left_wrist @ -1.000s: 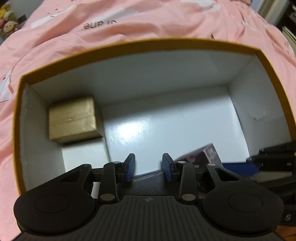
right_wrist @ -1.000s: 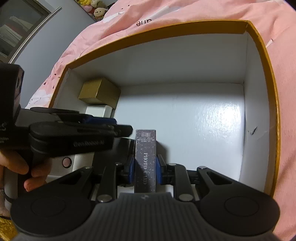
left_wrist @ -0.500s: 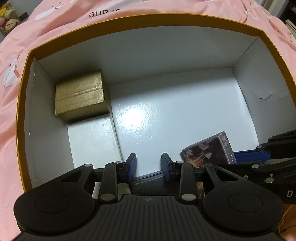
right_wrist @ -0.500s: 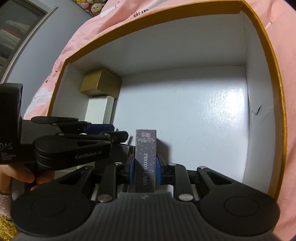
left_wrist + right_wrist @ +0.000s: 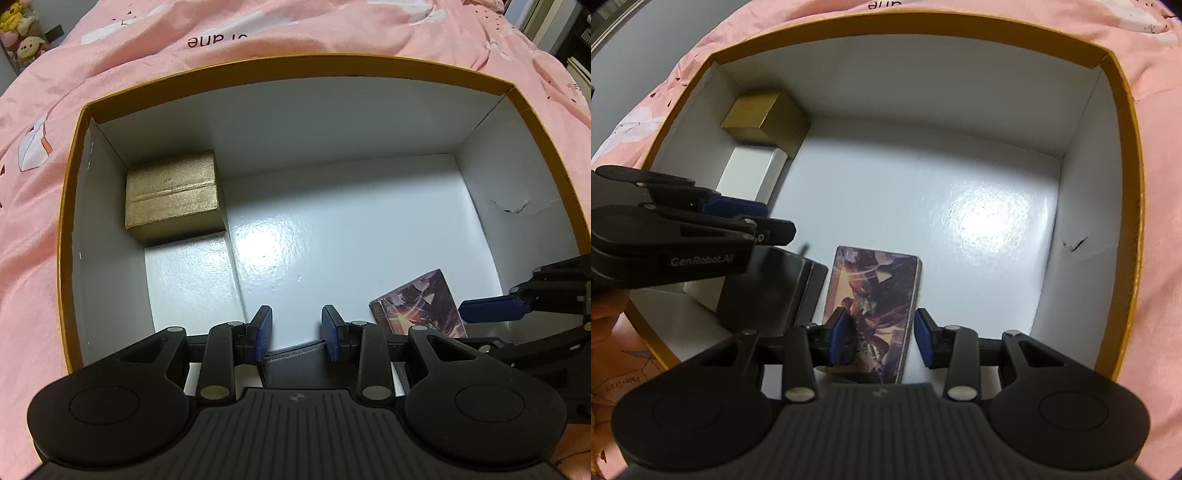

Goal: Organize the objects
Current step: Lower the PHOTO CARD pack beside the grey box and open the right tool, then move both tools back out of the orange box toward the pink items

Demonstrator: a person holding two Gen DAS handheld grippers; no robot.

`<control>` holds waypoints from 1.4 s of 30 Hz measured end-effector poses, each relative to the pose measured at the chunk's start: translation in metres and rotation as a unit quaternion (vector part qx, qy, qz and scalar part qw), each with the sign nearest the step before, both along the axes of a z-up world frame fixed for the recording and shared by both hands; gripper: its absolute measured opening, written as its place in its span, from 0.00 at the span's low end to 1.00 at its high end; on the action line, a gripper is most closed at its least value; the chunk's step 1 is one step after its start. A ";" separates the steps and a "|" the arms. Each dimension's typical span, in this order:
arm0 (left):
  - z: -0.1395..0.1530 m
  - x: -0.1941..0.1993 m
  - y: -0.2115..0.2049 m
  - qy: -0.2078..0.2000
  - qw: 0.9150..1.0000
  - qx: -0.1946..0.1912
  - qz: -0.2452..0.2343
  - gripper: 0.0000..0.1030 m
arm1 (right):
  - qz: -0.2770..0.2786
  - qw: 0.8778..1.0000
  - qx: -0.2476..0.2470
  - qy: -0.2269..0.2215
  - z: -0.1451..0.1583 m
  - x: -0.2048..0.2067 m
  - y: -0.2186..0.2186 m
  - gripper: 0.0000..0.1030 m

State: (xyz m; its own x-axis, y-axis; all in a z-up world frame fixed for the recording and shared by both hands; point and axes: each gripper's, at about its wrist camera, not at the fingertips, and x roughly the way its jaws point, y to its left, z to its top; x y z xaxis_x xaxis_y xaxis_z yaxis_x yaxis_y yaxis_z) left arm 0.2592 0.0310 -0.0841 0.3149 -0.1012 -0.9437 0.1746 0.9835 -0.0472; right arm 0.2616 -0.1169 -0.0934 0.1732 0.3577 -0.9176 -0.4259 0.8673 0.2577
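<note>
My right gripper is letting go: its jaws are opening around the card pack, and there is already a clear gap at the right pad, though the left pad looks close to its edge. A second ago I held that pack on edge, its narrow spine facing me and clamped tight. Now it shows its printed face and lies low on the floor of the box, near the front wall, just right of the black case. From the left wrist view the pack looks tilted, one corner raised, so I judge it has tipped over, not been set square.

My left gripper hangs part-way open with nothing between its pads, over the near edge of the box. It has slid a little, so more of the box floor is in sight than before.

The gold box sits in the far left corner, with the white box touching it on the near side. Those two have not shifted.

For the tidy-up, that puts another item inside the box. The middle and right of the floor are bare. I reckon the pack may want a nudge against the black case to sit in line with the rest.
</note>
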 end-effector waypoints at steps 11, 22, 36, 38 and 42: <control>0.012 -0.017 0.008 -0.030 0.999 -0.009 0.035 0.37 | 0.005 1.000 0.009 0.016 -0.004 -0.004 0.005 0.21; 0.063 -0.059 -0.008 -0.130 0.989 -0.029 0.067 0.37 | 0.027 0.997 -0.001 -0.066 0.022 -0.026 0.006 0.24; 0.083 -0.130 -0.007 -0.148 0.980 -0.112 0.066 0.37 | 0.039 0.973 0.049 -0.222 0.081 -0.116 -0.014 0.71; 0.082 -0.140 -0.003 -0.146 0.980 -0.118 0.071 0.37 | 0.031 0.971 0.056 -0.229 0.081 -0.129 -0.018 0.74; 0.075 -0.156 0.006 -0.125 0.981 -0.117 0.087 0.37 | 0.015 0.972 0.059 -0.227 0.075 -0.149 -0.023 0.72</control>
